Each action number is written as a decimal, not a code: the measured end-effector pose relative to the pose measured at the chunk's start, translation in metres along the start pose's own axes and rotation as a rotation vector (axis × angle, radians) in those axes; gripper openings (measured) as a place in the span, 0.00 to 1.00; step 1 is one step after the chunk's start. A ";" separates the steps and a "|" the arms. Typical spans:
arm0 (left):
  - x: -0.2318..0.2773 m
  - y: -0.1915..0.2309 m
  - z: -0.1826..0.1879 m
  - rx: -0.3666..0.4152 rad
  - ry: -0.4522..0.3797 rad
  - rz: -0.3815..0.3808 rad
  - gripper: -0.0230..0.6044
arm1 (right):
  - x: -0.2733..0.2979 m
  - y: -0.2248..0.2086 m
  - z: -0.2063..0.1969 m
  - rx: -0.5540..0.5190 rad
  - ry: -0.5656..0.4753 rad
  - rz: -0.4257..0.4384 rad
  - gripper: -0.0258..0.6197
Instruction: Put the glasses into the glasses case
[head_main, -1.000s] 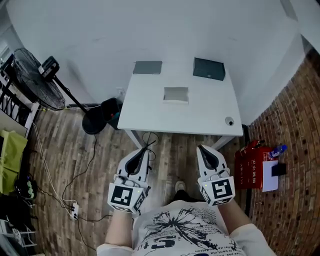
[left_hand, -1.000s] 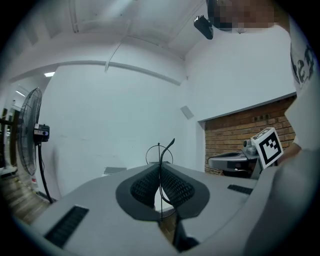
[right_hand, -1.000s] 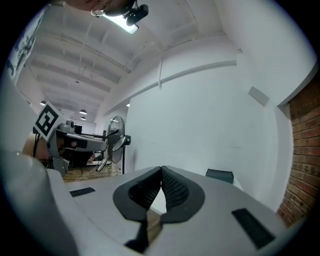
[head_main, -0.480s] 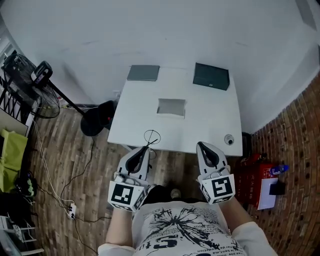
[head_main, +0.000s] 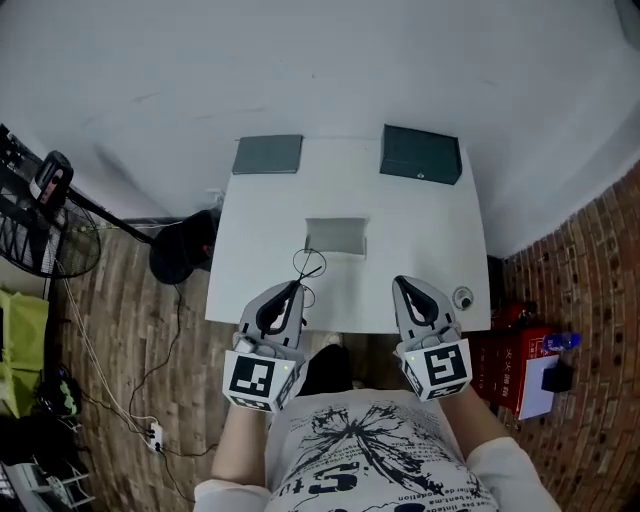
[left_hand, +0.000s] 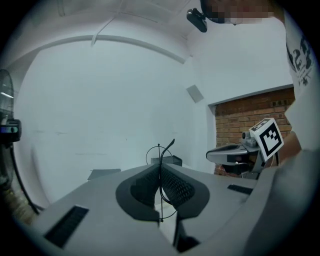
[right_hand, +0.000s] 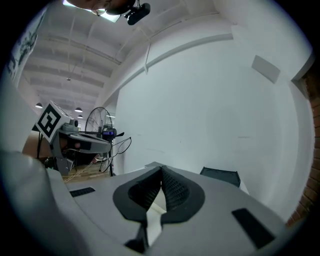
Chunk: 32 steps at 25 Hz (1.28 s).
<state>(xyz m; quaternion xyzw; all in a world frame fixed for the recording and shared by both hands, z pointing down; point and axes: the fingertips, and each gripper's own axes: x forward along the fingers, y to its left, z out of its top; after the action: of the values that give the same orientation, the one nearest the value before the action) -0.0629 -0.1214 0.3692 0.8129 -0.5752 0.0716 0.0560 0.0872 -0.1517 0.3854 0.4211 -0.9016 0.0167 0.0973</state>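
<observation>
My left gripper (head_main: 294, 288) hangs over the front edge of the white table (head_main: 420, 230), shut on a pair of thin black wire glasses (head_main: 306, 265). In the left gripper view the glasses (left_hand: 160, 150) stand upright out of the closed jaws (left_hand: 159, 170). My right gripper (head_main: 404, 287) is beside it, shut, with nothing between its pads (right_hand: 170, 187). A grey rectangular case (head_main: 336, 236) lies mid-table, just beyond the glasses. A dark green box (head_main: 420, 154) sits at the back right and a flat grey case (head_main: 267, 155) at the back left.
A small round object (head_main: 461, 297) lies near the table's front right corner. A standing fan (head_main: 50, 190) and its black base (head_main: 180, 250) are left of the table, with cables on the wooden floor. A red item (head_main: 510, 350) stands at the right by the brick wall.
The table has come closer in the head view. Both grippers, over the floor before, now reach the table's front edge. The left one has kept hold of the glasses.
</observation>
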 end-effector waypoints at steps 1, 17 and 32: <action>0.012 0.007 -0.001 0.015 0.015 -0.007 0.07 | 0.011 -0.004 -0.001 0.004 0.006 -0.001 0.06; 0.169 0.038 -0.094 0.263 0.403 -0.451 0.07 | 0.121 -0.056 -0.061 0.120 0.202 -0.097 0.06; 0.220 0.023 -0.179 0.578 0.643 -0.787 0.07 | 0.138 -0.083 -0.111 0.202 0.320 -0.178 0.06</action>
<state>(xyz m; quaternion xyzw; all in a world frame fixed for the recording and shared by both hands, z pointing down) -0.0221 -0.3016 0.5855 0.8851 -0.1414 0.4427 0.0261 0.0824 -0.2970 0.5161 0.4986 -0.8277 0.1652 0.1976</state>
